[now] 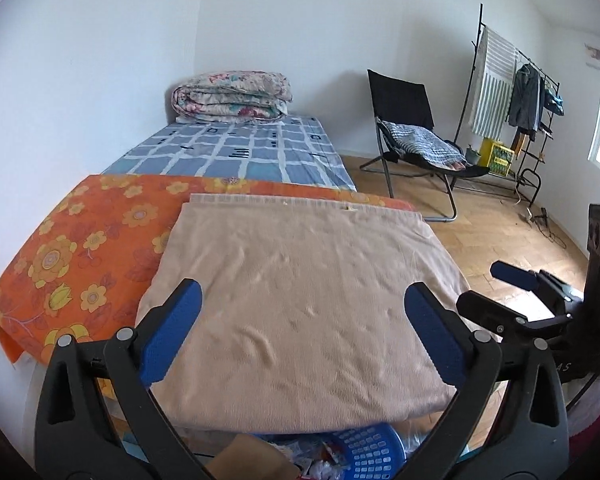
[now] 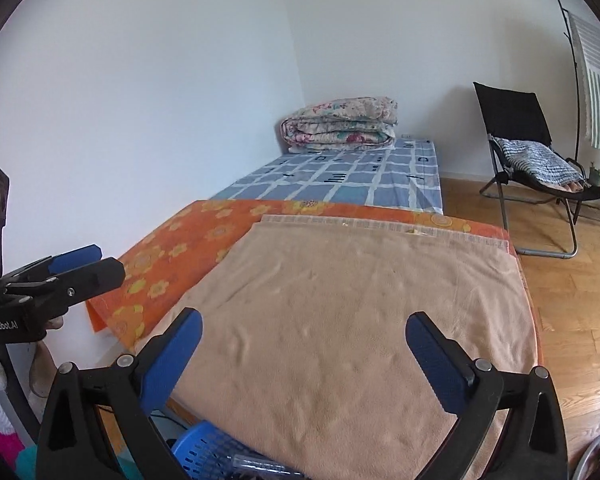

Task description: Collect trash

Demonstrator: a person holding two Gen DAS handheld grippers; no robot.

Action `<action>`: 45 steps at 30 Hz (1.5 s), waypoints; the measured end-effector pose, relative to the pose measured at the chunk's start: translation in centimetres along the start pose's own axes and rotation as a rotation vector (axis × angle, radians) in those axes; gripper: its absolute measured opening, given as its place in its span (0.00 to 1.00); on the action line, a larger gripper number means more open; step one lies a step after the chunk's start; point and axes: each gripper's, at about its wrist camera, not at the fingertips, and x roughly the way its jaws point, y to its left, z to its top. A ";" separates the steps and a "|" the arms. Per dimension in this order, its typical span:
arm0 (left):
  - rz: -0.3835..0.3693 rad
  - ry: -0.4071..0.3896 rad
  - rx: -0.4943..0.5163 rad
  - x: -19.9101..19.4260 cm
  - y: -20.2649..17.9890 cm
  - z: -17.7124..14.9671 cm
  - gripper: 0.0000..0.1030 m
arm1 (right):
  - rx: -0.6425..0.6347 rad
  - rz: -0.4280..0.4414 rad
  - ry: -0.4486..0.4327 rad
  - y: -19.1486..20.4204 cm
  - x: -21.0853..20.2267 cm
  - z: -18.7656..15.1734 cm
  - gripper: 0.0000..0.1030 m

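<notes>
Grippers both stand spread and empty: left gripper and right gripper each hold nothing between their blue pads, hovering side by side above a beige blanket.

Trash lies below and toward the holder from both, under the blanket's near edge, not ahead. A blue basket sits there, with crumpled wrappers and a brown paper piece just beside it in the left view; the right view shows the basket with some clear item against it, too cut off to name. My judgement: the left gripper is nearer the loose scraps, and the next move would be a tilt downward and back rather than a reach forward.

Count: two grippers, one basket, one blanket, one orange flowered cloth. Wrappers are too jumbled to count. A small yellowish speck sits on the blanket's far hem; I cannot tell whether it is trash.
</notes>
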 end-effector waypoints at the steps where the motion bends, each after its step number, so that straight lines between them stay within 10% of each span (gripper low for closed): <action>1: 0.000 0.003 -0.006 0.2 0.2 0.2 1.00 | 0.008 0.002 0.003 -0.1 0.1 0.0 1.00; 45: 0.095 0.062 -0.081 2.6 2.5 -1.5 1.00 | -0.016 -0.012 0.021 0.0 0.9 -0.5 1.00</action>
